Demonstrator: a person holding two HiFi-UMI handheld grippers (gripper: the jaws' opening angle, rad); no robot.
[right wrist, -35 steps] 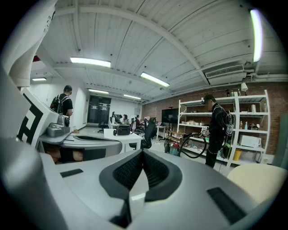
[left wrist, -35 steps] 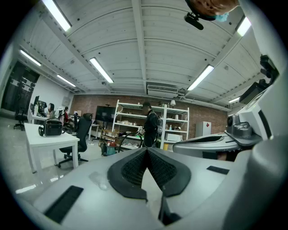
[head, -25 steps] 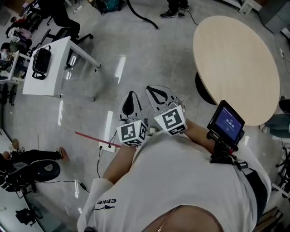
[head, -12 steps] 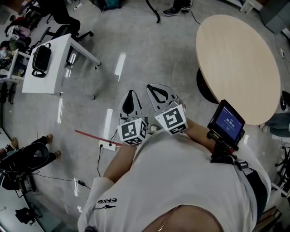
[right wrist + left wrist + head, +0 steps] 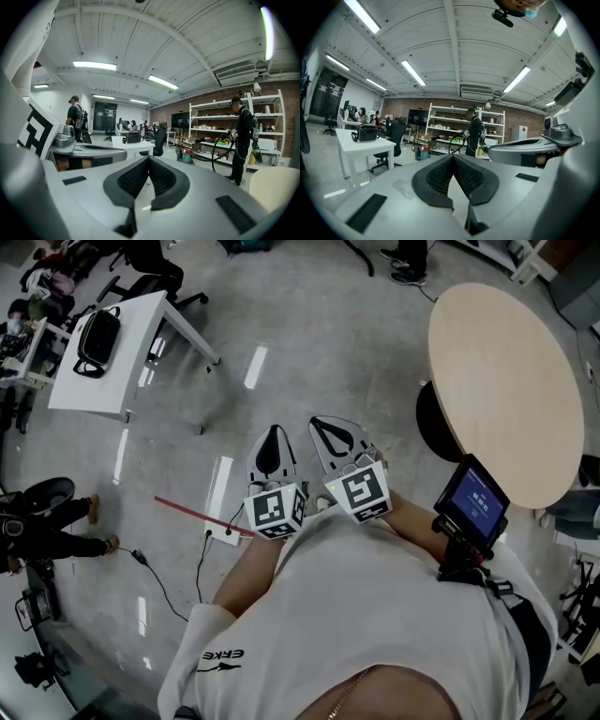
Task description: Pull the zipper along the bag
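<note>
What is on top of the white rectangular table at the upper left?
A black bag lies on the white table, toward its far end; the rest of the top looks bare. The bag covers the spot under it, and its inside cannot be seen.

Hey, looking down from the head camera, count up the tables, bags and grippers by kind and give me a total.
Tables: 2, the white rectangular table and the round beige table
Bags: 1, the black bag on the white rectangular table
Grippers: 2, the left gripper and the right gripper
Total: 5
</note>
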